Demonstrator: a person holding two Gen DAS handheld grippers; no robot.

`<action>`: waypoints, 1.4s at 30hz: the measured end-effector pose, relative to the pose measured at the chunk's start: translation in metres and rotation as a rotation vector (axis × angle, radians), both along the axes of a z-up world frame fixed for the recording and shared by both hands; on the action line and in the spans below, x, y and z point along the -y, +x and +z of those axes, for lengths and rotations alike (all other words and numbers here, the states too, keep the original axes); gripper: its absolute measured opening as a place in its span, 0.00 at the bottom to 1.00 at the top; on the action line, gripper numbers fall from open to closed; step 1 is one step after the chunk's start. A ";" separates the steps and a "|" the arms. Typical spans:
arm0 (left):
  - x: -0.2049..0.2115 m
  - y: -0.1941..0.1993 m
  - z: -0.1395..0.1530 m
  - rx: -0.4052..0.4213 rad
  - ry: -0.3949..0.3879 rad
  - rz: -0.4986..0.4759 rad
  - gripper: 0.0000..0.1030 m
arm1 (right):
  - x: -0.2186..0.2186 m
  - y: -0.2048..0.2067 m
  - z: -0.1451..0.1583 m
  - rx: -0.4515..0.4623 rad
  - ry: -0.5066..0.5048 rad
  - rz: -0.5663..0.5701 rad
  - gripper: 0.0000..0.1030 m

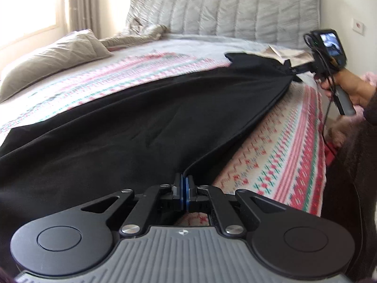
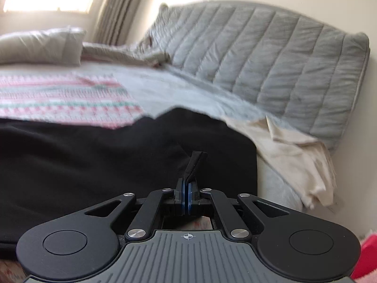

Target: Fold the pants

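Note:
Black pants (image 1: 132, 122) lie stretched across a bed, their near edge pulled taut between both grippers. My left gripper (image 1: 183, 179) is shut on the pants' edge at the near end. Far right in the left wrist view, a hand holds my right gripper (image 1: 292, 70), pinching the other end of the same edge. In the right wrist view the right gripper (image 2: 186, 184) is shut on the pants (image 2: 106, 155), with a small black fabric tab (image 2: 194, 165) sticking up from between the pads.
The bed carries a pink, green and white patterned blanket (image 1: 282, 155). A grey quilted headboard cover (image 1: 235, 4) stands behind it, a beige pillow (image 1: 54, 59) lies at the left, and cream cloth (image 2: 299, 155) sits crumpled by the wall. A dark sleeve (image 1: 353, 165) fills the right edge.

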State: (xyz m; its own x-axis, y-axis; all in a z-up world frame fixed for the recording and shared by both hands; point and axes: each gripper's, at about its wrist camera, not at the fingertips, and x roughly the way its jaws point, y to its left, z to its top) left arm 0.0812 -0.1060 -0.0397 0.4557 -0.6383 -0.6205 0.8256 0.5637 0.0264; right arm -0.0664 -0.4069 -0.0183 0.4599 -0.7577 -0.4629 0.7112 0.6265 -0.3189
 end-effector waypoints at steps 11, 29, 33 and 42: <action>-0.041 0.014 0.042 0.077 -0.101 0.158 0.62 | -0.008 -0.011 0.029 0.089 0.078 0.029 0.57; -0.092 0.218 0.032 -0.138 -0.027 0.525 0.58 | -0.072 0.096 0.019 0.180 0.426 0.509 0.70; -0.095 0.244 0.018 -0.220 -0.044 0.536 0.35 | -0.066 0.109 0.009 0.120 0.420 0.460 0.70; -0.118 0.240 0.032 -0.139 -0.306 0.610 0.10 | -0.046 0.116 -0.014 0.015 0.422 0.398 0.74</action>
